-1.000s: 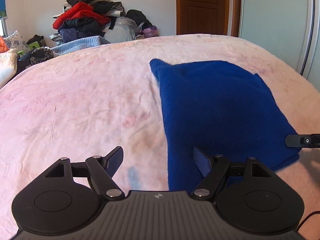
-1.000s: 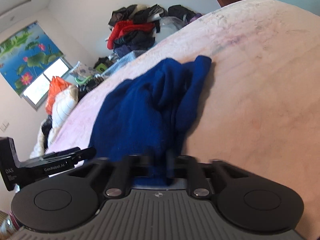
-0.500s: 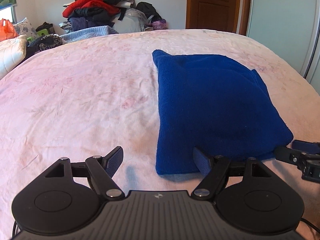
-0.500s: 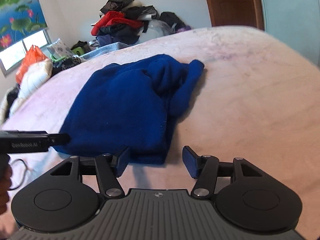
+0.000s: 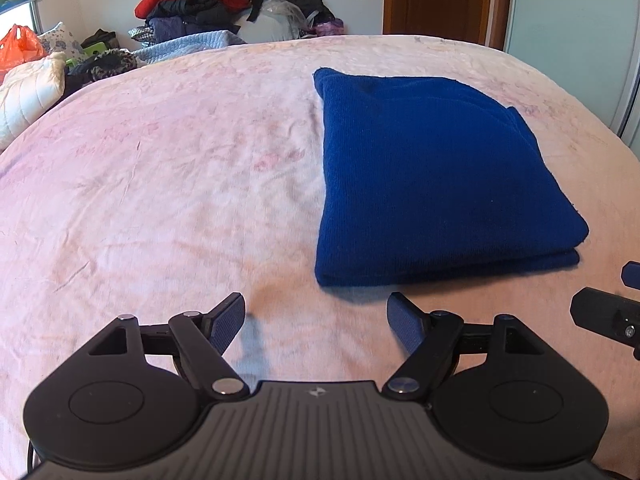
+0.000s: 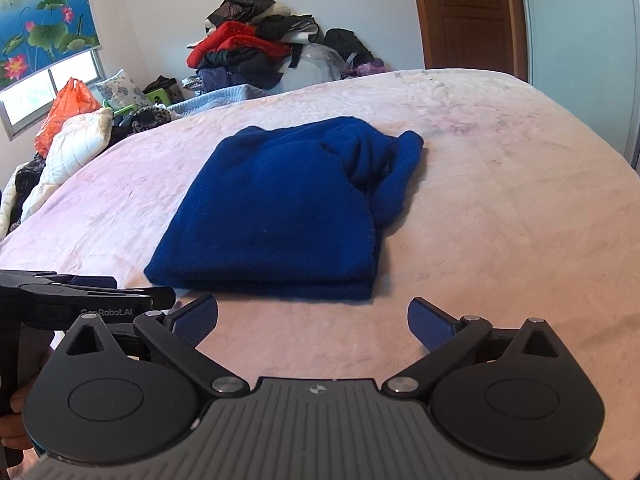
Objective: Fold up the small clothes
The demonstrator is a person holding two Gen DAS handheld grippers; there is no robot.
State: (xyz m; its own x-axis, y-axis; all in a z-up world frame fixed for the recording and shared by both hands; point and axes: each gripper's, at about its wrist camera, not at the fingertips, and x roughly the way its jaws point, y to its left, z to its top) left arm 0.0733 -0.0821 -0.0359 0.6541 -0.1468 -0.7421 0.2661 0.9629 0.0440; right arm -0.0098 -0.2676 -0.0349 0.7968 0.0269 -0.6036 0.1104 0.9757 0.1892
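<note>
A dark blue knit garment [image 5: 432, 176] lies folded in a thick rectangle on the pink bed sheet [image 5: 160, 184]. In the right wrist view the garment [image 6: 280, 208] shows a bunched sleeve at its far right corner. My left gripper [image 5: 316, 320] is open and empty, just short of the garment's near edge. My right gripper [image 6: 312, 320] is open and empty, also just short of the near edge. The left gripper shows at the left of the right wrist view [image 6: 92, 296]. The right gripper's tip shows at the right edge of the left wrist view [image 5: 608, 312].
A pile of clothes [image 6: 248, 52] lies beyond the far edge of the bed. A white quilt [image 6: 68, 148] and an orange bag [image 6: 64, 108] sit at the left. A wooden door [image 6: 468, 16] stands at the back right.
My right gripper opened and let go of the blue garment. Both grippers drew back from the garment's near edge. The garment now lies flat and folded.
</note>
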